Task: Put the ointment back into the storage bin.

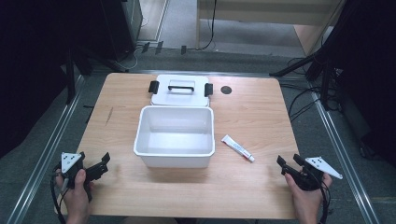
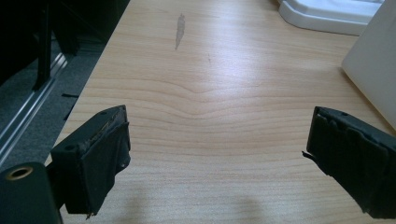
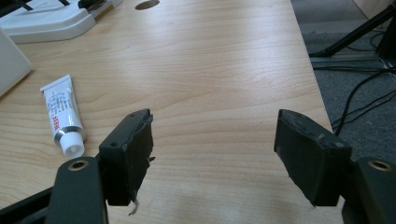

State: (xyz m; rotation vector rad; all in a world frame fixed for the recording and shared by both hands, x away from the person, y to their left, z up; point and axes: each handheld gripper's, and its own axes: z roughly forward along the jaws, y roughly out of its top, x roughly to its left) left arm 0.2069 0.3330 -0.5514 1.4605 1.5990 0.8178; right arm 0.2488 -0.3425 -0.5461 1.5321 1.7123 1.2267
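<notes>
High view: a white box [image 1: 174,136] is sitting open at the middle of the wooden table [image 1: 243,186], with its lid [image 1: 181,90], black-handled, lying flat just behind it and touching its far rim. A small white tube [image 1: 237,148] is lying on the table just to the right of the box, apart from it, its cap end pointing toward the person's right hand. The left gripper [image 1: 99,165] is resting near the table's front left corner, the right gripper [image 1: 286,165] near the front right corner; both are being held well apart from the box.

Left gripper view: the left gripper [image 2: 217,154] is standing with jaws wide apart, nothing between them but bare table; the box wall [image 2: 373,70] is showing at the right edge.

Right gripper view: the right gripper [image 3: 215,154] is likewise standing wide open and holding nothing. The tube [image 3: 63,114] is lying near its left jaw, not touching it, cap toward the camera.
</notes>
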